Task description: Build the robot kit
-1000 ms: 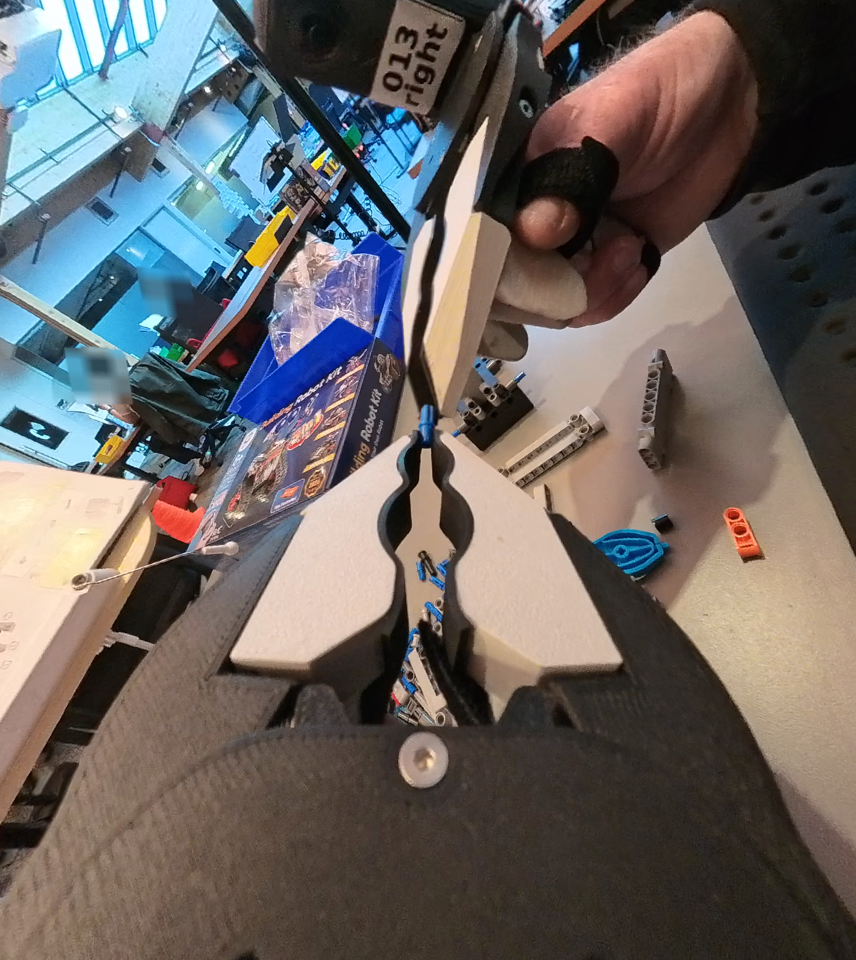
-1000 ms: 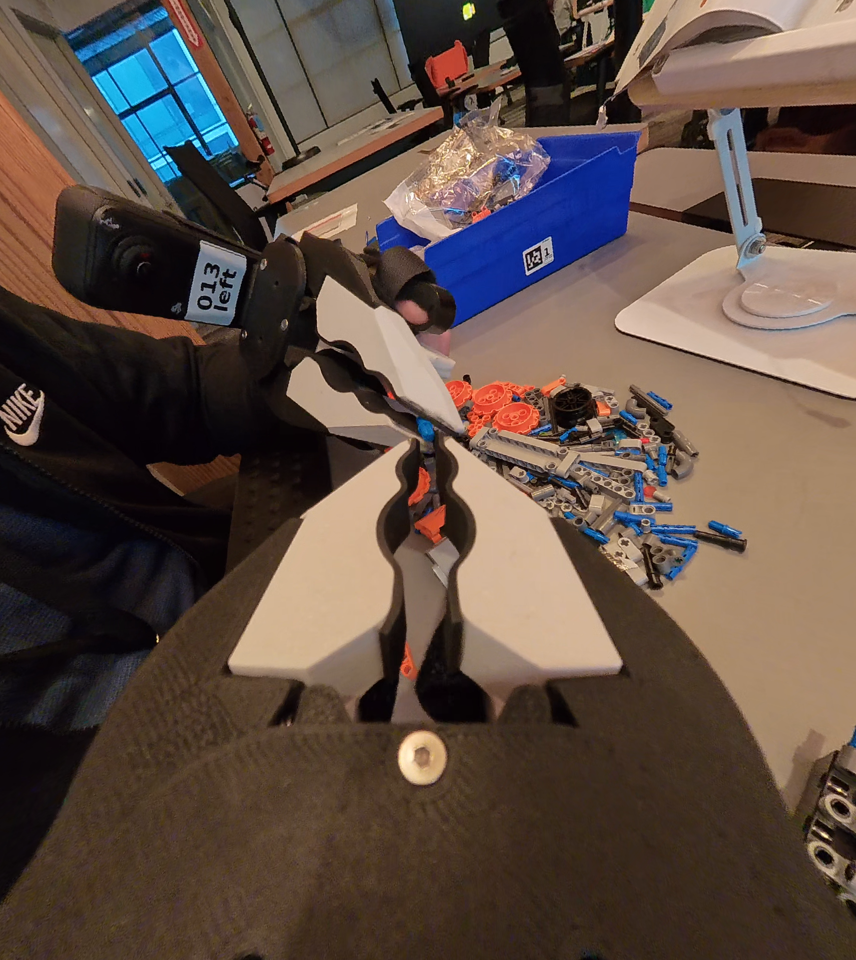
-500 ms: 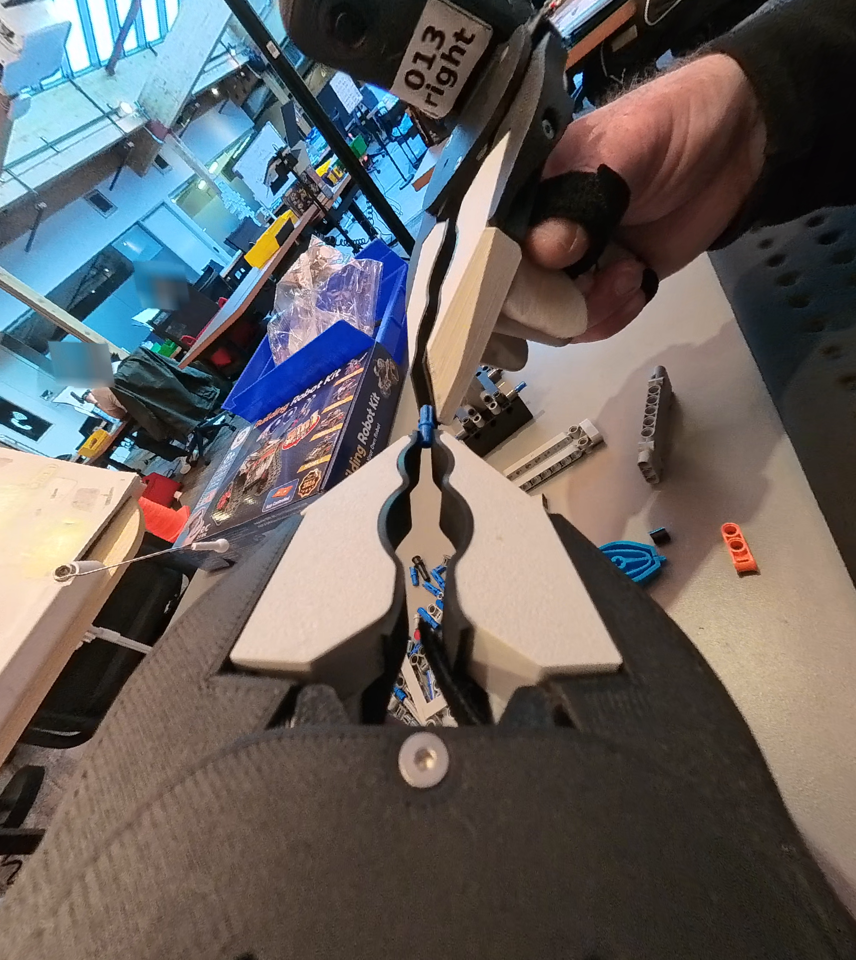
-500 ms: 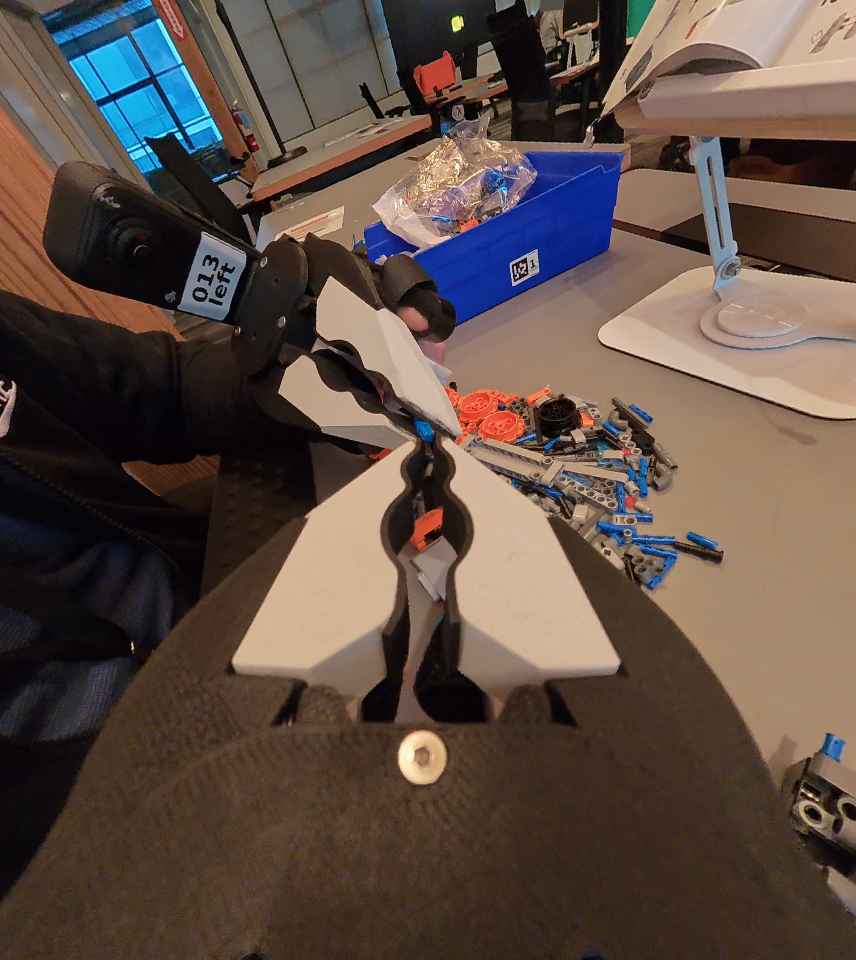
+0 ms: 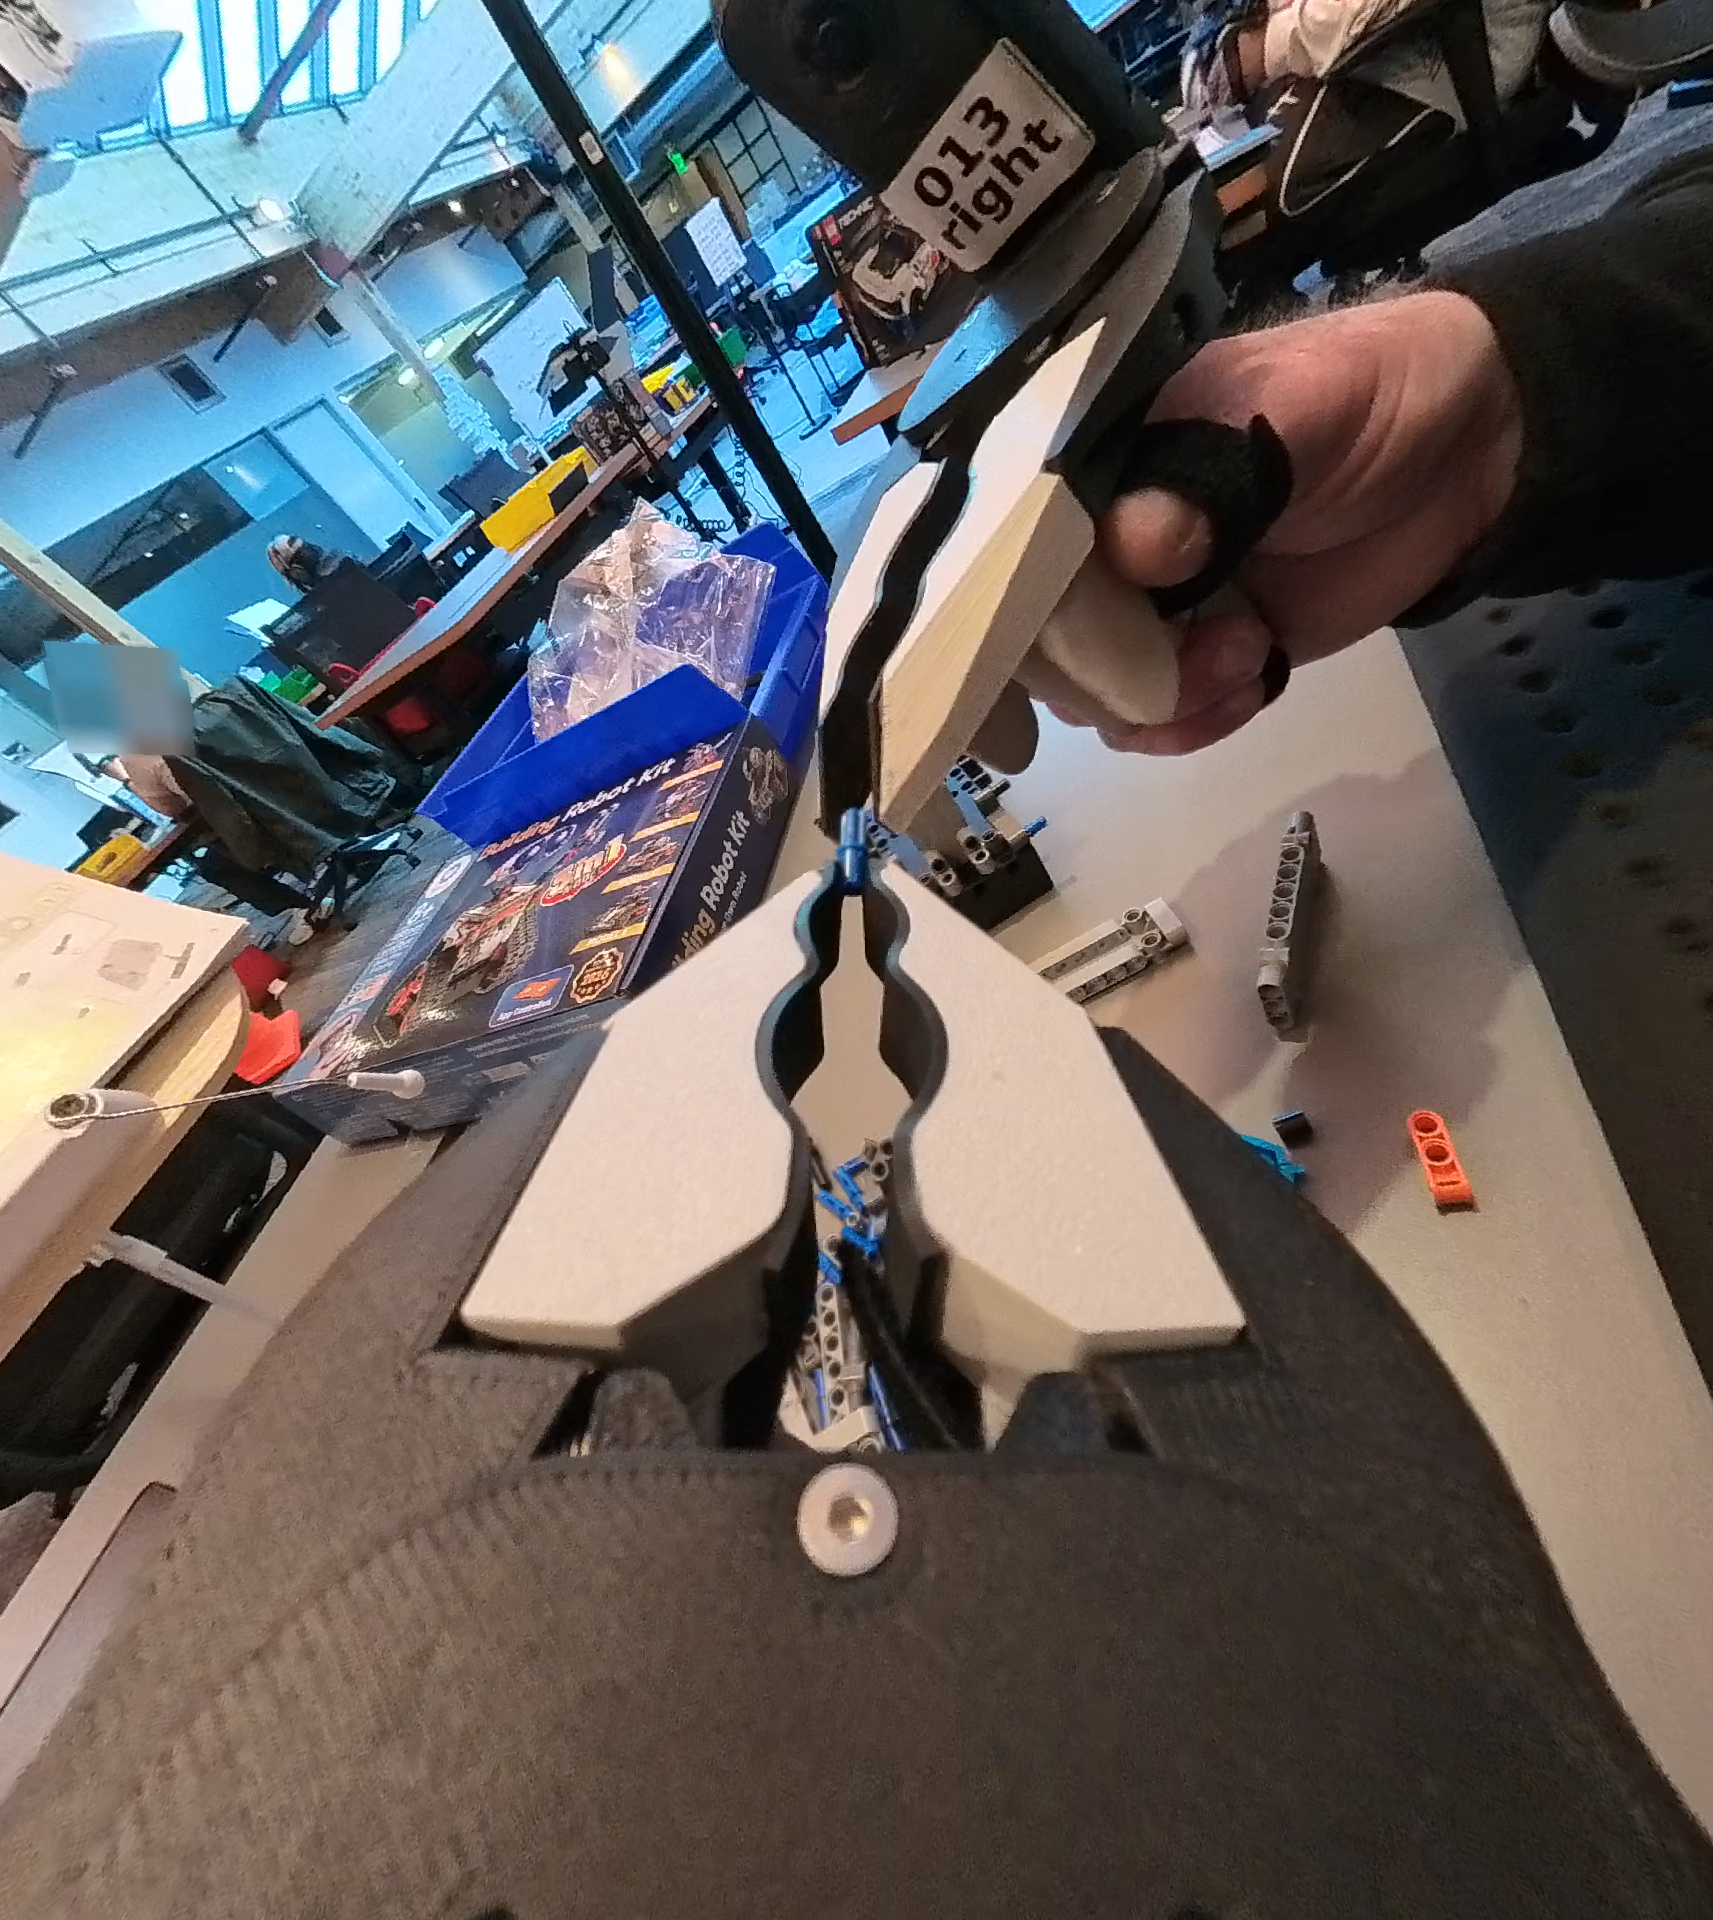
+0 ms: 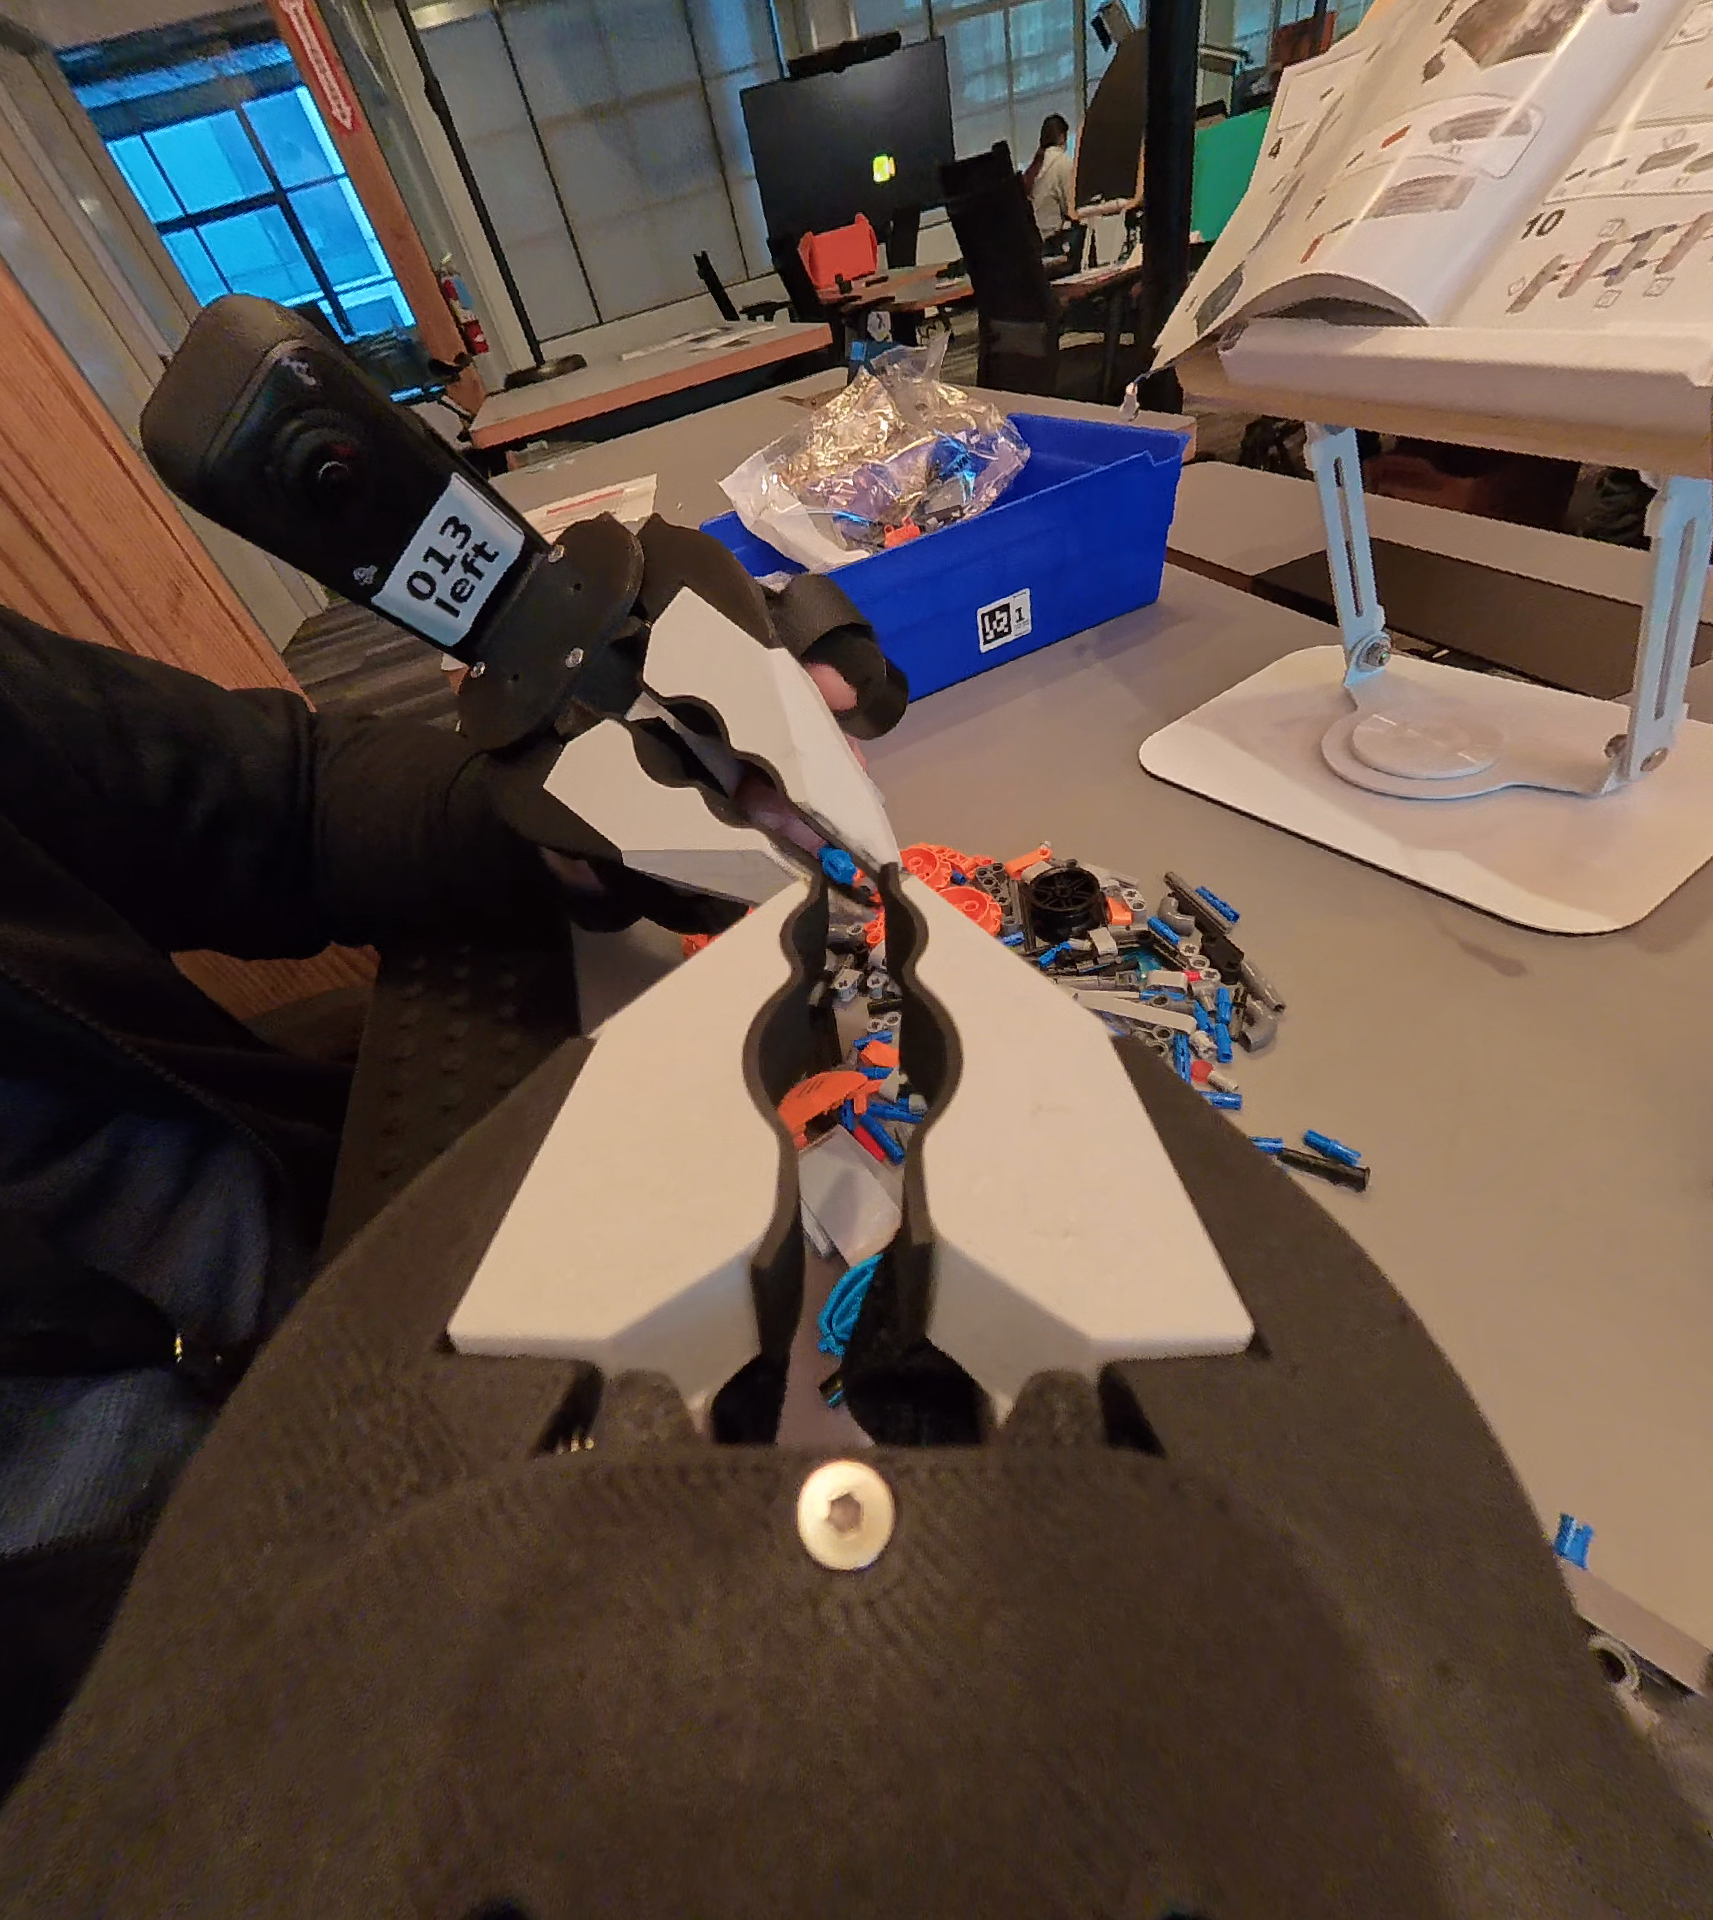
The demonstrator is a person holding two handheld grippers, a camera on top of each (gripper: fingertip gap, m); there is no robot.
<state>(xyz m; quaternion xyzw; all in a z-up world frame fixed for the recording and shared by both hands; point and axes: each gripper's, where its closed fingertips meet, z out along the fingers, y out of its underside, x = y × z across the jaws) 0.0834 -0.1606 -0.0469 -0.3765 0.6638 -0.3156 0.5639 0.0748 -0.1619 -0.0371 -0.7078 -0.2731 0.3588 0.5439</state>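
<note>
My left gripper [image 5: 852, 883] is shut on a small blue pin [image 5: 852, 844], which sticks out past its fingertips. My right gripper [image 5: 850, 805] comes down from above, held by a bare hand [image 5: 1351, 499], and its tip meets the pin's free end. In the right wrist view my right gripper [image 6: 857, 883] shows a narrow gap between its jaws. The blue pin [image 6: 836, 862] sits just at its tip, in the left gripper [image 6: 862, 852], which reaches in from the left. Both are held in the air above the grey table [image 6: 1506, 1091].
A pile of orange, grey and blue building parts [image 6: 1091, 935] lies below. A blue bin [image 6: 1039, 551] with a plastic bag, a white book stand [image 6: 1454, 790] and a kit box [image 5: 603, 914] stand behind. Grey beams [image 5: 1288, 925], a black block assembly [image 5: 987, 873] and an orange piece [image 5: 1441, 1158] lie to the right. The tips of both grippers are at nearly the same place. From either gripper's tips it is about 20 cm to the black block assembly [image 5: 987, 873].
My right gripper's jaws have parted a little around the pin's end. Both grippers have lifted and tilted slightly, tips still together. The left gripper keeps hold of the pin.
</note>
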